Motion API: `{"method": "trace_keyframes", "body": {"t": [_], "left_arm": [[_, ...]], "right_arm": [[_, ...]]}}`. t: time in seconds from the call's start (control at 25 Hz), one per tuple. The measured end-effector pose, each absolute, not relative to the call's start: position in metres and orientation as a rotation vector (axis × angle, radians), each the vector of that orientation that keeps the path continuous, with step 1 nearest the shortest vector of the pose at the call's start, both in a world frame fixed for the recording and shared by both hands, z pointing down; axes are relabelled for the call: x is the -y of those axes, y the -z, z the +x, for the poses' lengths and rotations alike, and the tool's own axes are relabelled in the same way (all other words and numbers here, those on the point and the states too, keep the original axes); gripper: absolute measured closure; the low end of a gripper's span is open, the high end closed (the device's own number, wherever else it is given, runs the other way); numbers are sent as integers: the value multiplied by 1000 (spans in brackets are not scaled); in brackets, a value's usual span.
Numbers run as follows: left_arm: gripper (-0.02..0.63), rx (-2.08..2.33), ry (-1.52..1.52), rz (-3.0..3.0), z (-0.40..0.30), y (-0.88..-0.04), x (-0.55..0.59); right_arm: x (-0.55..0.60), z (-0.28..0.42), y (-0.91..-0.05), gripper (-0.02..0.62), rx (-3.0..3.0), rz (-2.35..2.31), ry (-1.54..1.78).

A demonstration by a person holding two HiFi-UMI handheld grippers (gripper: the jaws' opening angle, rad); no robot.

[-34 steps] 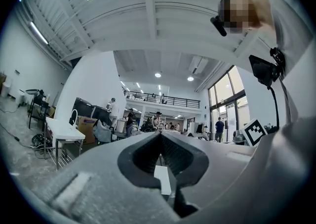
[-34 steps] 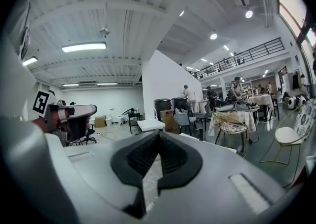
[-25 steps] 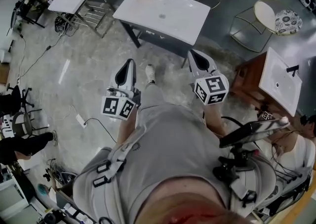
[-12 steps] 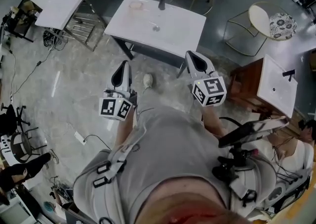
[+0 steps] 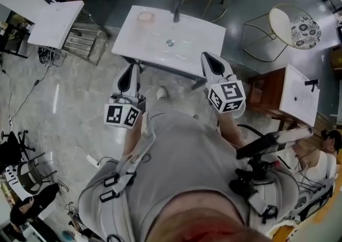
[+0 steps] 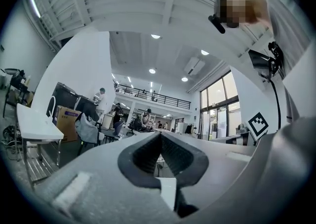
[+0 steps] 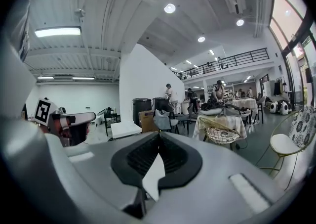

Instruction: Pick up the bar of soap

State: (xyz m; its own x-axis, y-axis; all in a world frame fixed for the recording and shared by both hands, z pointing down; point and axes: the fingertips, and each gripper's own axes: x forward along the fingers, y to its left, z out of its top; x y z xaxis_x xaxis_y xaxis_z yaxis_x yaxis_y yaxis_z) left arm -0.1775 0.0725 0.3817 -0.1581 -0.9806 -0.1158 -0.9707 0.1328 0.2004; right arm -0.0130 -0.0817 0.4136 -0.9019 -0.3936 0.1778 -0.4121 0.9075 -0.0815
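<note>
Left gripper point(image 5: 128, 77) and right gripper point(image 5: 210, 61) closed, empty. Soap point(image 5: 145, 16) at washstand's point(image 5: 203, 32) far-left corner, ahead; left gripper nearer. Long axis unclear.

- Head view is taken from above the person, faced steeply down; white sink table point(image 5: 171, 38) is seen from well above.
- Left gripper view is taken close behind its own jaws, tilted upward; small white table point(image 6: 34, 124) is also caught at head view's upper left.
- Right gripper view is set likewise; wire chair point(image 7: 222, 131) is also caught at head view's top.
</note>
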Motion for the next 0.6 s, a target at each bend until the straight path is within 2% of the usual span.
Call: {"method": "trace_keyframes", "body": {"t": [0.36, 0.6], "left_arm": [[612, 2237, 402, 2072, -254, -387, -15], [612, 2089, 421, 2201, -280, -393, 19]], "right_arm": [[123, -76, -410, 592, 2864, 731, -161], [144, -117, -417, 592, 2843, 786, -165]]}}
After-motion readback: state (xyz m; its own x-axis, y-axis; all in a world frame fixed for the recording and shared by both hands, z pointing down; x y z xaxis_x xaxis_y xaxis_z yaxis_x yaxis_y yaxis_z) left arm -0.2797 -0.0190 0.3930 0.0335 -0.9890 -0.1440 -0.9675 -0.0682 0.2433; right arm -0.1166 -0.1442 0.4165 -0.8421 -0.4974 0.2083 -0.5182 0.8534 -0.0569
